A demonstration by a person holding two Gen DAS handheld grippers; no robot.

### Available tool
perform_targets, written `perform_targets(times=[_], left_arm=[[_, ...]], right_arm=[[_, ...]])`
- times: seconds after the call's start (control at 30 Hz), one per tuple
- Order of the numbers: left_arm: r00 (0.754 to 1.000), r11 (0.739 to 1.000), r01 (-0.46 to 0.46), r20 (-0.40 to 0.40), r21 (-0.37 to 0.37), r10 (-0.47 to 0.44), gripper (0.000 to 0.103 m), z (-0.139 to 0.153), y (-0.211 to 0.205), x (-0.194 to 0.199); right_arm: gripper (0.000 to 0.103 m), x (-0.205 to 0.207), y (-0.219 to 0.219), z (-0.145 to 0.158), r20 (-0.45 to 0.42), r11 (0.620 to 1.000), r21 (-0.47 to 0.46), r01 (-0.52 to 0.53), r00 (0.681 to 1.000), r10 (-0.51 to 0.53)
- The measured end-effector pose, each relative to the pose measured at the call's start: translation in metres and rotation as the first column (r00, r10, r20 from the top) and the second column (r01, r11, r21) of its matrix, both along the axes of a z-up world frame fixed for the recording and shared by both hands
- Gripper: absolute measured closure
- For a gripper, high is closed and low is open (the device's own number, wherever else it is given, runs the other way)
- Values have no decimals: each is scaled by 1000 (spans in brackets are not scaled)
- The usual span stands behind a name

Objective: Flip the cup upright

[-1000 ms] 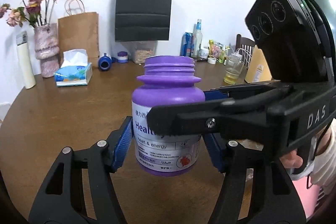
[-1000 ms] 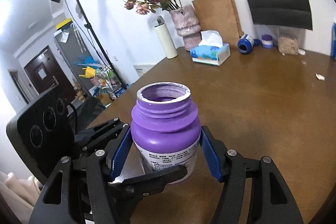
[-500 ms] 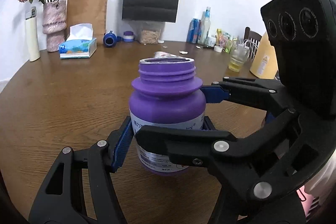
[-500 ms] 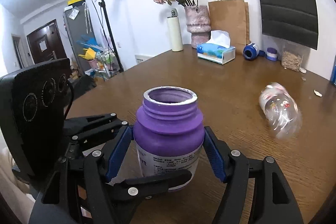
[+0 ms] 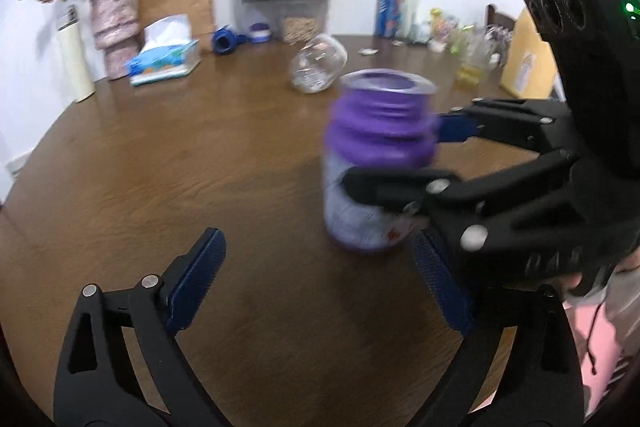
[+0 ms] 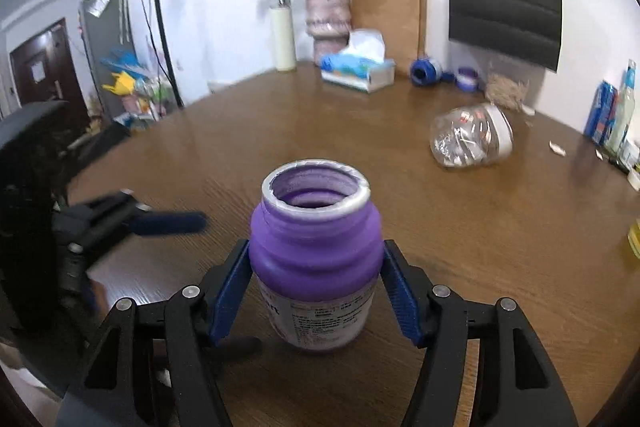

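Purple jar [image 6: 316,259] stands mouth-up on the bench [image 6: 500,227], long axis vertical. Left tongs [image 5: 316,283] gape wide and hold nothing, with the jar ahead and to their right. Right tongs [image 6: 316,291] are clamped on its body, so the right hand is nearer. Clear jar [image 6: 472,139] lies on its side, far right of the purple one, likely next.

Both fisheye views sit low over the round wooden table [image 5: 168,155], close to the purple jar [image 6: 316,259]. The left wrist view faces the far wall; the right wrist view angles leftward. The 2 share the jar and tissue box [image 5: 164,61].
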State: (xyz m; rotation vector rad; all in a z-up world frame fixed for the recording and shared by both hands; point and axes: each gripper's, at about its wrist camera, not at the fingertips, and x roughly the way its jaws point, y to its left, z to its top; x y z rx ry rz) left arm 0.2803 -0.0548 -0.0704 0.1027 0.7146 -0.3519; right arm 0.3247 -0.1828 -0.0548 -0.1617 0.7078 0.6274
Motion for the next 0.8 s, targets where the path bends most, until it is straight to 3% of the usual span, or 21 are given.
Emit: perform_targets(times=[0.17, 0.3, 0.5, 0.6, 0.7, 0.8], left_arm=[[994, 993, -112, -22, -31, 112, 7, -1, 21, 0], [988, 987, -154, -20, -54, 153, 7, 3, 27, -1], [971, 973, -229, 63, -22, 230, 7, 23, 36, -7], [953, 960, -277, 116, -43, 281, 4, 41, 54, -16], [937, 953, -297, 171, -67, 304, 0, 56, 71, -27], [929, 953, -295, 213, -63, 302, 0, 66, 77, -38]], right_arm=[[32, -2, -2, -1, 6, 1000, 6, 10, 1000, -10], [23, 0, -8, 2, -26, 999, 45, 28, 999, -27], [23, -16, -31, 26, 19, 991, 97, 95, 995, -98], [23, -31, -54, 45, 67, 974, 91, 205, 975, -212], [19, -49, -79, 55, 126, 940, 51, 336, 932, -340], [18, -68, -101, 57, 118, 909, 77, 410, 902, -416]])
